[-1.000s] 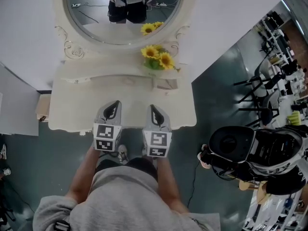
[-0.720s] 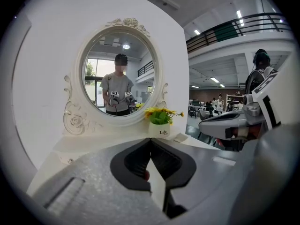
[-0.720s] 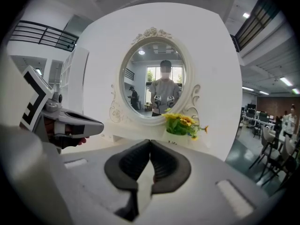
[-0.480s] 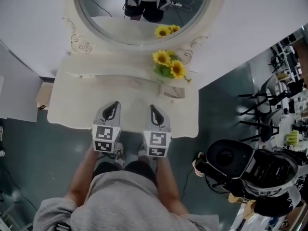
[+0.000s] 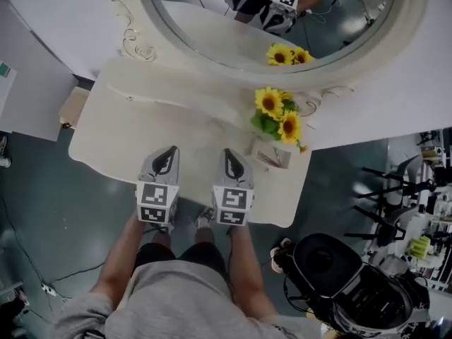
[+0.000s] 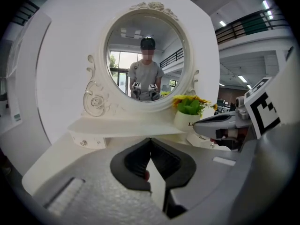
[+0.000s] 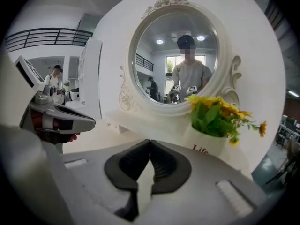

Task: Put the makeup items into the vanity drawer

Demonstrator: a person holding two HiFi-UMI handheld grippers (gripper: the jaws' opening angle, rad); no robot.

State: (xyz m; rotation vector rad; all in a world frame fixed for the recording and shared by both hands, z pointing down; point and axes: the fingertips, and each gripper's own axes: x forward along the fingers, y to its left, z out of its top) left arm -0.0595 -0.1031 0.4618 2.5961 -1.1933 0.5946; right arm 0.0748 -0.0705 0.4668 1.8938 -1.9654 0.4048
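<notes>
The cream vanity table [image 5: 141, 136] stands in front of me under its round mirror [image 5: 282, 20]. A small drawer front with knobs [image 6: 83, 140] sits under the shelf at the left. A flat pale item [image 5: 272, 156] lies beside the sunflower pot [image 5: 277, 119]; I cannot tell what it is. Over the table's near edge, my left gripper [image 5: 168, 151] [image 6: 150, 139] is shut with nothing in it. My right gripper [image 5: 228, 152] [image 7: 150, 142] hovers beside it, also shut and empty. No other makeup items show.
The white pot [image 7: 206, 142] with sunflowers stands at the table's right rear. A cardboard box [image 5: 73, 106] sits on the floor at the left. A black bag or case [image 5: 353, 288] and chairs [image 5: 392, 189] stand to the right.
The head view has swung, so the vanity, mirror and flowers sit lower and further right in it. Both grippers keep the same shut pose side by side.
</notes>
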